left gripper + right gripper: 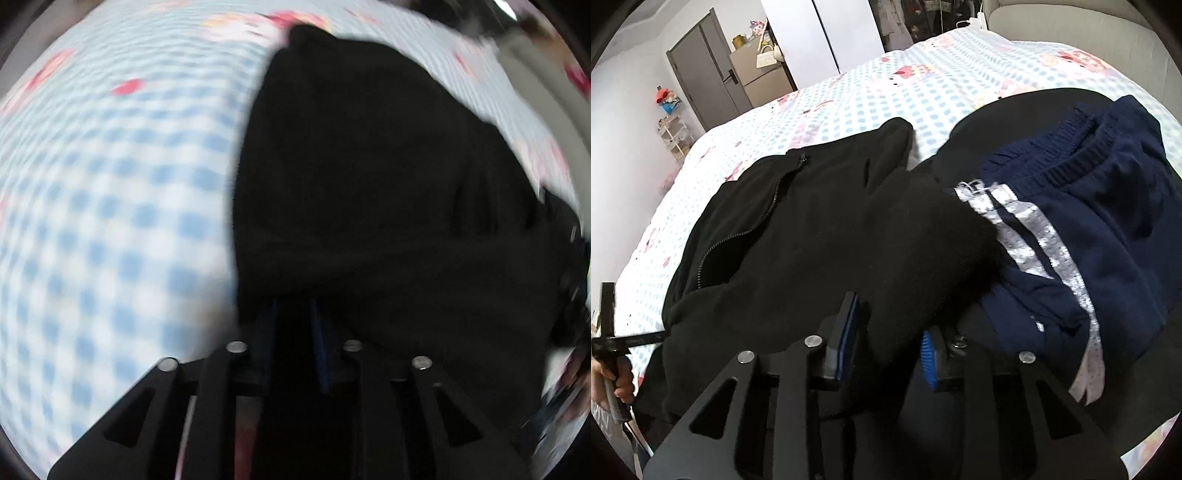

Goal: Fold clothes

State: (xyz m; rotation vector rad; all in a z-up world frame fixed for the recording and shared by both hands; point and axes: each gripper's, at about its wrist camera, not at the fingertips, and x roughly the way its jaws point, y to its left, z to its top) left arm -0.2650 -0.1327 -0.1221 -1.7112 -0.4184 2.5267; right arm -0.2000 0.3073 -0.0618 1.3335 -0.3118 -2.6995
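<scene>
The bed's blue-and-white checked sheet (886,96) carried my black zip-front fleece jacket (798,229), spread flat for folding. Beside it lay soft navy knit trousers with silver side stripes (1100,229). My right tool (886,332) gripped a thick fleece fold; my left tool (293,314) pinched the jacket's edge.

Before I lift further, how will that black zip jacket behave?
Likely floppy: the black zip jacket lies creased and slumped over the checked bedsheet. It looks like thick fleece, so probably not slippery between the right gripper pads. Its sleeve overlaps the navy striped garment, which it may drag.
</scene>
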